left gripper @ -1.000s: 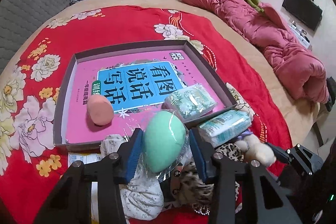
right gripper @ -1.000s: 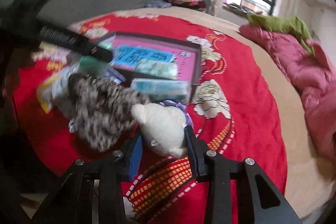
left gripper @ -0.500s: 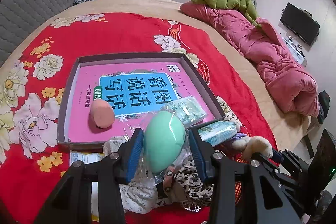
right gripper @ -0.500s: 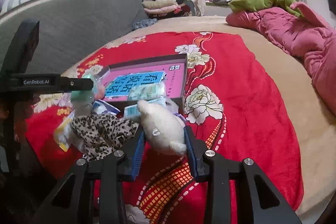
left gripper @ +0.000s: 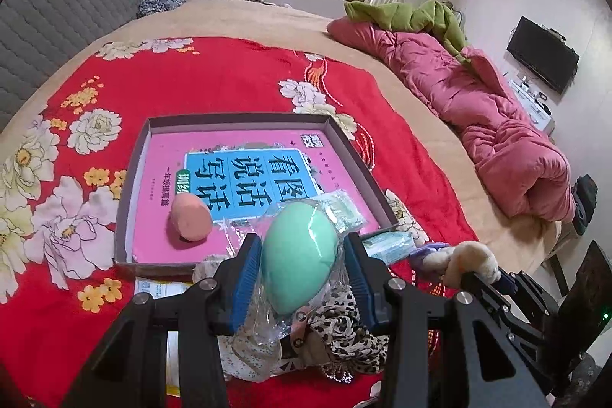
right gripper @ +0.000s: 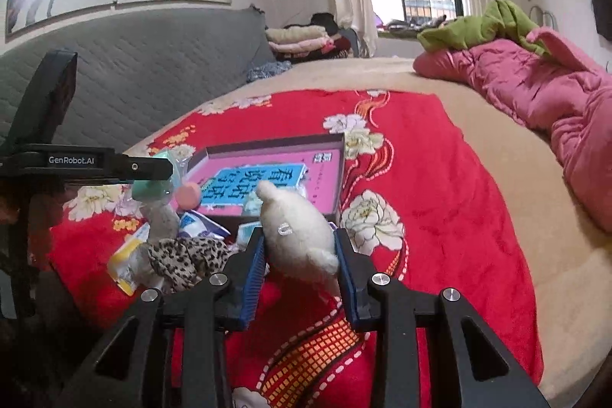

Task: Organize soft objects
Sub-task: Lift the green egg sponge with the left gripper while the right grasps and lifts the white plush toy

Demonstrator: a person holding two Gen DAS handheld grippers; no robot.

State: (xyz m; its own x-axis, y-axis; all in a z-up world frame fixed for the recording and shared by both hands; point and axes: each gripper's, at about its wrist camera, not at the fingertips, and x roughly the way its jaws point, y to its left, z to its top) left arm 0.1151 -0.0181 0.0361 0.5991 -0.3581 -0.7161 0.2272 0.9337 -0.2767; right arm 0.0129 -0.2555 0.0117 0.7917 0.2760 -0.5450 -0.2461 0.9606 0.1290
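the shallow grey cardboard tray (left gripper: 132, 178) with the pink book cover inside already holds a peach egg-shaped sponge (left gripper: 190, 222) and a clear packet of tissues (left gripper: 340, 211), so the sorting looks partly done. the left gripper (left gripper: 300, 264) clamps a mint-green egg sponge in clear wrap (left gripper: 298, 255) just short of the tray. the right gripper (right gripper: 300, 255) holds a cream plush toy (right gripper: 296, 236), its jaws closing on it. a leopard-print cloth (right gripper: 183, 257) and a teal tissue pack (left gripper: 386, 243) lie outside on the red floral blanket (left gripper: 229, 79).
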